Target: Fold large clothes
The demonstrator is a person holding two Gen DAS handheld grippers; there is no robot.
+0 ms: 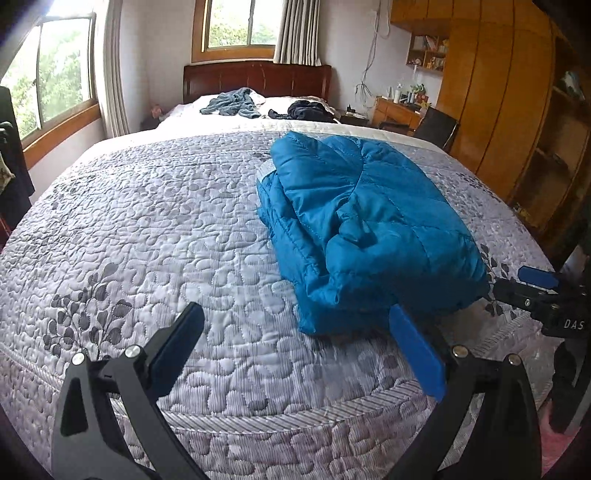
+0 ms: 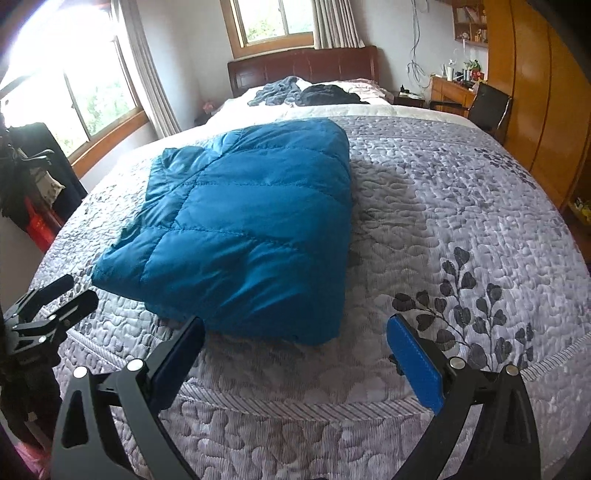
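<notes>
Both grippers same build: left gripper [image 1: 299, 347] and right gripper [image 2: 295, 350] have matte black triangular-cutout arms, two silver round screw heads per side. Fingers [image 1: 417, 354] carry flat blue pads; in shade the opposite pad reads dark navy. White "DAS" lettering on the right gripper's black body, seen from left wrist.

Daylight comes in through the side window [image 2: 55, 85], which is blown out to white glare in the right wrist view, and through the window [image 1: 236, 26] behind the headboard. The bedspread [image 1: 166, 229] is evenly lit, with a soft shadow beside the blue jacket [image 2: 243, 225]. Fisheye distortion bows the bed's edges; corners darken, and fine detail looks slightly soft
</notes>
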